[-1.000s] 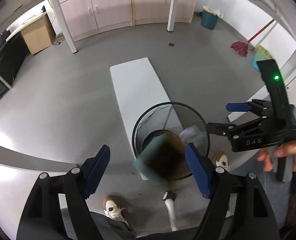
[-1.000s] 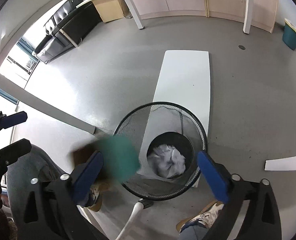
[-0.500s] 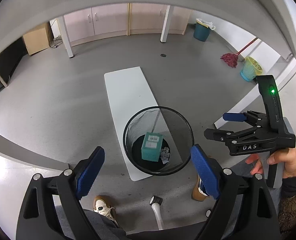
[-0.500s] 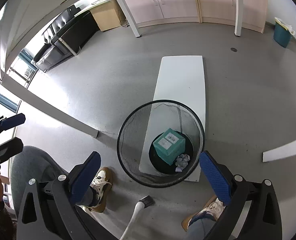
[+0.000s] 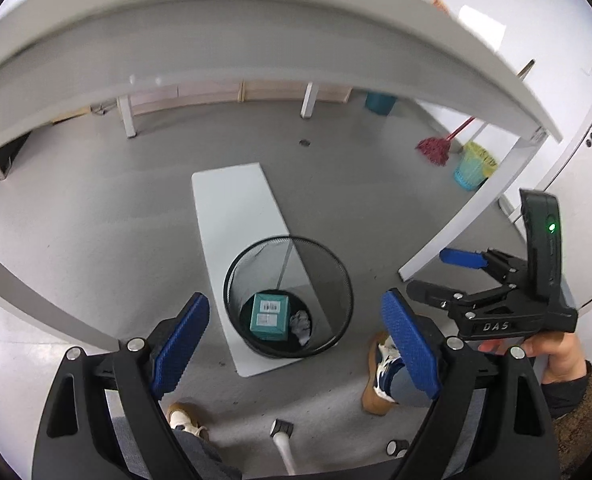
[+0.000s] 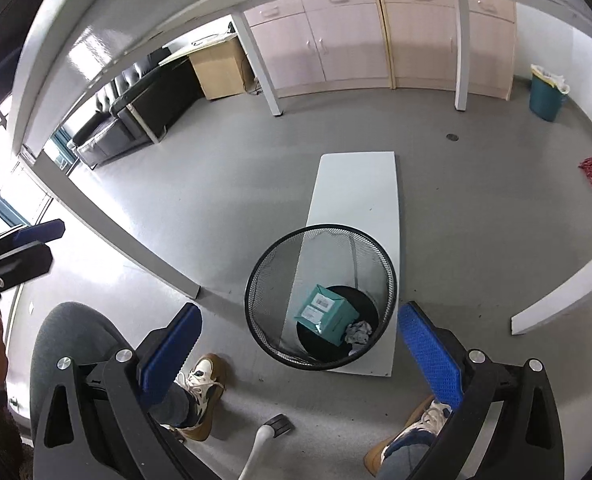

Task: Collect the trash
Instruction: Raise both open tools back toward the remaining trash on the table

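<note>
We are looking straight down into the wire-mesh bin [image 5: 288, 298], and there sits the teal box [image 5: 270, 317] at the bottom; it is a squarish carton with crisp edges, a smooth teal skin, and two white printed labels on its upper face; from the right wrist view it lies tilted, one corner up against the mesh wall. Just beside it, touching its side, we have a crumpled paper wad [image 5: 301, 322], pale grey-white, creased and lumpy; both rest on the bin's dark solid base.

The bin itself is black, round, tapering toward its floor, its wall a fine see-through mesh with a solid rim; it stands on a long white board [image 5: 236, 220], flat, smooth and rounded at the corners, lying on the grey speckled floor [image 5: 96, 220].

Our left gripper [image 5: 292, 334] hangs above the bin, its blue textured pads spread wide with nothing between them; our right gripper [image 6: 296, 350] is likewise wide apart and empty, the bin framed between its fingers. In the left view the right hand [image 5: 556, 356] grips the black handle, a green light glowing on it.

Below us, tan-and-white shoes [image 6: 200, 392] and grey trousers; a curved white counter [image 5: 256, 32] edge arcs overhead; a red mop [image 5: 434, 150] leans off to the right.
</note>
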